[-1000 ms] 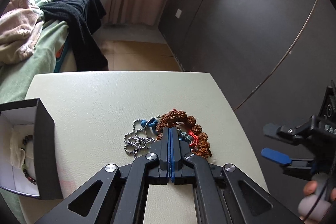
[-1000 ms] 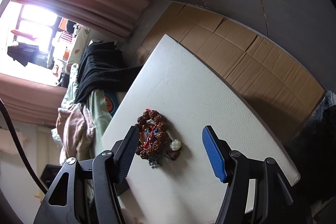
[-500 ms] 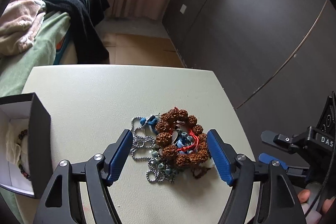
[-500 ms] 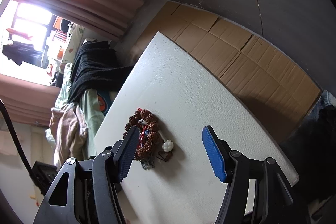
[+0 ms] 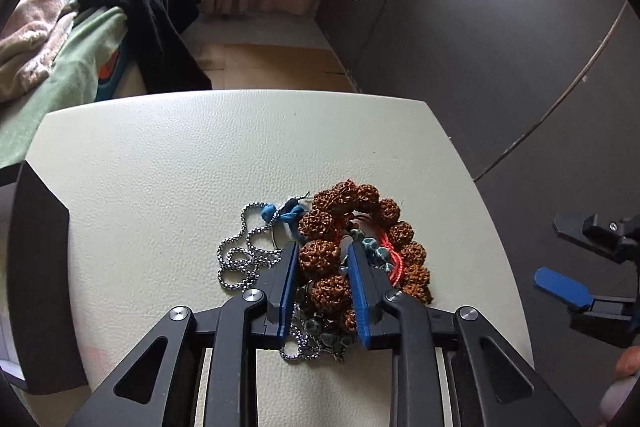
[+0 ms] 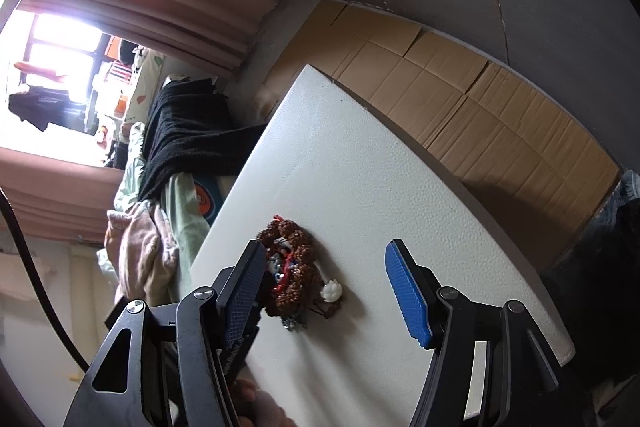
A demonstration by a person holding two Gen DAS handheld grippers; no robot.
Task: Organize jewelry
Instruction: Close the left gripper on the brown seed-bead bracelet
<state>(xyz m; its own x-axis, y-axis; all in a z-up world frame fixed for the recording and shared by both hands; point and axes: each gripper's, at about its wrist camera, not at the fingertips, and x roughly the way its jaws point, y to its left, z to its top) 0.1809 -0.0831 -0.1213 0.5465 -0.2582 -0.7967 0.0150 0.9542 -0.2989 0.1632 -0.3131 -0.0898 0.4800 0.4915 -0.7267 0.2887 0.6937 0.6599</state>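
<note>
Where the left gripper [image 5: 323, 259] comes down on the heap of jewelry, its blue pads [image 5: 289, 281] have just been closing and now bracket the near arc of the brown seed-bead bracelet [image 5: 320, 259], pinching two or three of its knobbly beads between them. Just left of the left jaw lies a coiled silver chain [image 5: 240, 259], with a blue cord knot [image 5: 280, 214] at its far end; red thread [image 5: 394, 259] and teal beads [image 5: 374, 251] sit right of the right jaw, inside the bracelet's ring. All of it rests on the cream table [image 5: 180, 167], toward the right half and near the front; bare surface stretches to the far edge and leftward to a black box [image 5: 38, 267] at the left rim. Beyond the right edge the right gripper [image 6: 324, 291] hovers off the table with jaws well apart and nothing between the pads, the heap showing by its left finger [image 6: 244, 291] in its own view
</note>
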